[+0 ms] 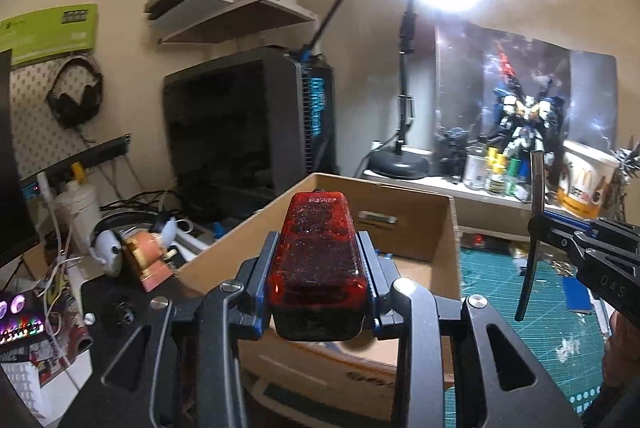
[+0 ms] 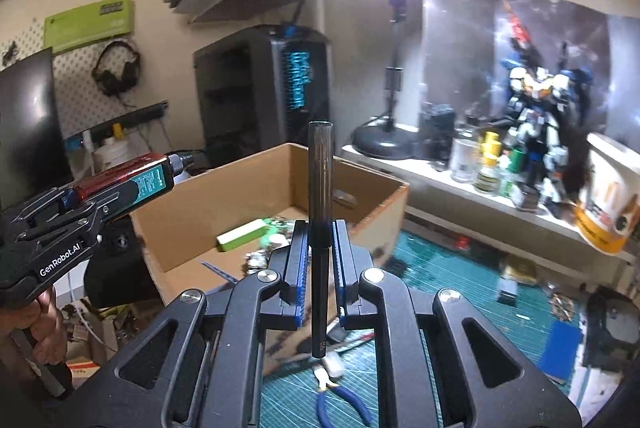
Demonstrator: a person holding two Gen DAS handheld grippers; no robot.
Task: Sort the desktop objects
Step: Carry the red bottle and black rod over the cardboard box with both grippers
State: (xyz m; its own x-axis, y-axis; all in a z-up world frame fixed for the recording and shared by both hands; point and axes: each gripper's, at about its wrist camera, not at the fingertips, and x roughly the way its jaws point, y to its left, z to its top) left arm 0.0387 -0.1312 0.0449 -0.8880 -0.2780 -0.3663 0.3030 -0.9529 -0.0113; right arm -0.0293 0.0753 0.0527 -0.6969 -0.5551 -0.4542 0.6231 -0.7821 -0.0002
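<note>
Open brown cardboard box (image 1: pixel 404 228) sits on green cutting mat (image 1: pixel 532 308); only right wrist view shows green carton (image 2: pixel 242 235) inside. Left gripper (image 1: pixel 318 268) clamps red translucent block (image 1: pixel 318 264) over box's near rim. Right gripper (image 2: pixel 320 248) pinches upright dark slim pen (image 2: pixel 320 188) beside box.

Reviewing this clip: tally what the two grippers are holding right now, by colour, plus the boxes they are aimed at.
Translucent red rectangular bottle, in the left gripper: 1
Slim dark grey pen-like stick, in the right gripper: 1
Open brown cardboard box: 1
Total: 3
</note>
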